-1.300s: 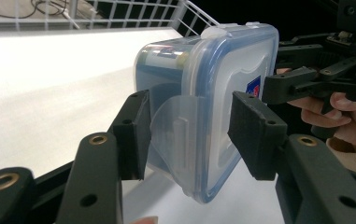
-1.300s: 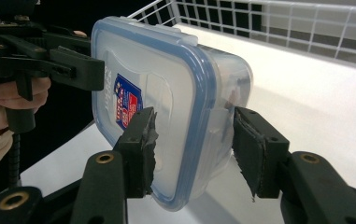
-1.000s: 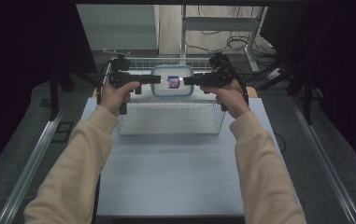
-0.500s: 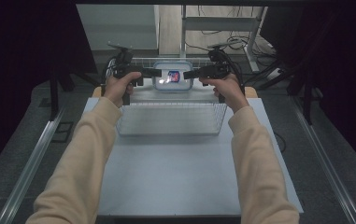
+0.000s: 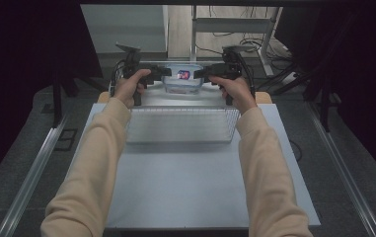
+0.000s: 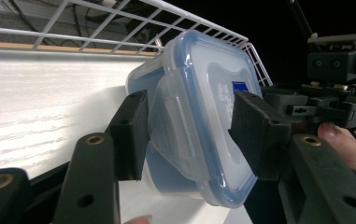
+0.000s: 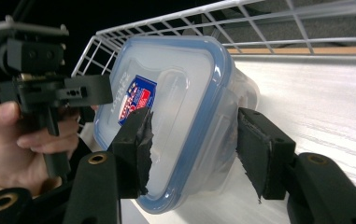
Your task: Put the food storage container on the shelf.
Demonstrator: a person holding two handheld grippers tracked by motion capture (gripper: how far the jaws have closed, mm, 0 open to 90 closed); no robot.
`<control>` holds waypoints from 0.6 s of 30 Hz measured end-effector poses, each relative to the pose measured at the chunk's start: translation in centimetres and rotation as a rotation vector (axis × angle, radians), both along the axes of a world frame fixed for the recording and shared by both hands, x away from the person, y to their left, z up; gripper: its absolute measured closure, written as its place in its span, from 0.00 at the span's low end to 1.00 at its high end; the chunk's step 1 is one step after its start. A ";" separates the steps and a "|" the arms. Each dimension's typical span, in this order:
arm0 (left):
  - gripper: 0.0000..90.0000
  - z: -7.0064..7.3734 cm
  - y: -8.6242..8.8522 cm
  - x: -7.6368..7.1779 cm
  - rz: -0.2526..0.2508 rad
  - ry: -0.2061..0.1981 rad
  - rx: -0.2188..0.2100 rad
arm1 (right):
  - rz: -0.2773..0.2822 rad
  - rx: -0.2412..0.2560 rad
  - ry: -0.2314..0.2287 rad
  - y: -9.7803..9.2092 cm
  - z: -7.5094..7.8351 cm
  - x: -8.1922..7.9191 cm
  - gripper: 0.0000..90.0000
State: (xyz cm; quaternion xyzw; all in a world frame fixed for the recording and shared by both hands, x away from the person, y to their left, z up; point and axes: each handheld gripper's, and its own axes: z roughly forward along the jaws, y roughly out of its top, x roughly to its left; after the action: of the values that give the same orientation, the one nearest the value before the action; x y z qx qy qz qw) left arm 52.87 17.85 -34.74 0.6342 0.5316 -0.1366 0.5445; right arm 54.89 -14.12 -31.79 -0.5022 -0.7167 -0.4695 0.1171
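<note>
I have the food container (image 5: 182, 79) between my two tools at the far end of the desk (image 5: 195, 177), over the far part of the wire basket (image 5: 180, 126), my left gripper (image 5: 163, 73) at one end and my right gripper (image 5: 201, 73) at the other. Each pair of jaws straddles an end of it, one pad over the lid and one under the tub; whether they press or merely bracket it I cannot tell, since a sliver of gap seems to show. I judge it light, stiff and slick: clear hard plastic with a blue-rimmed lid (image 7: 166, 93), so the rim and side latch (image 6: 178, 126) are the sure places to bite. The high view gives its place between my hands; the right gripper view shows the printed label (image 7: 137, 99), and the left gripper view shows the latch.
</note>
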 end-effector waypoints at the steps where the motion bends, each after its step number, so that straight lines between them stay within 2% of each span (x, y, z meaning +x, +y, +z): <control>1: 0.53 -0.1 0.0 0.0 0.003 0.004 -0.001 | -0.007 0.007 0.012 0.0 -0.1 0.1 0.51; 4: 0.52 -0.3 -0.1 0.2 0.010 0.011 -0.009 | -0.023 0.022 0.034 -0.1 -0.4 0.4 0.51; 11: 0.50 -0.4 -0.1 0.2 0.011 -0.001 -0.006 | -0.066 0.005 0.016 0.5 -0.3 0.3 0.48; 12: 0.49 -0.3 -0.2 0.1 0.019 -0.018 0.004 | -0.073 0.003 0.013 0.5 -0.3 0.2 0.45; 13: 0.46 -0.1 -0.3 -0.1 0.034 -0.038 0.020 | -0.093 -0.005 -0.002 0.7 -0.2 0.1 0.38; 16: 0.33 0.6 -0.5 -0.7 0.063 -0.100 0.041 | -0.116 0.007 -0.028 1.1 0.0 -0.3 0.28; 18: 0.29 1.1 -0.8 -1.3 0.074 -0.136 0.073 | -0.124 -0.014 -0.063 1.5 0.6 -1.0 0.23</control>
State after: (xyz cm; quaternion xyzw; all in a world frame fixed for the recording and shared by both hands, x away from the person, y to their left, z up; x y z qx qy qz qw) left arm 51.58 17.10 -33.60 0.6414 0.5211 -0.0533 0.5606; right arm 53.88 -12.62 -31.22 -0.5314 -0.6907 -0.4866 0.0614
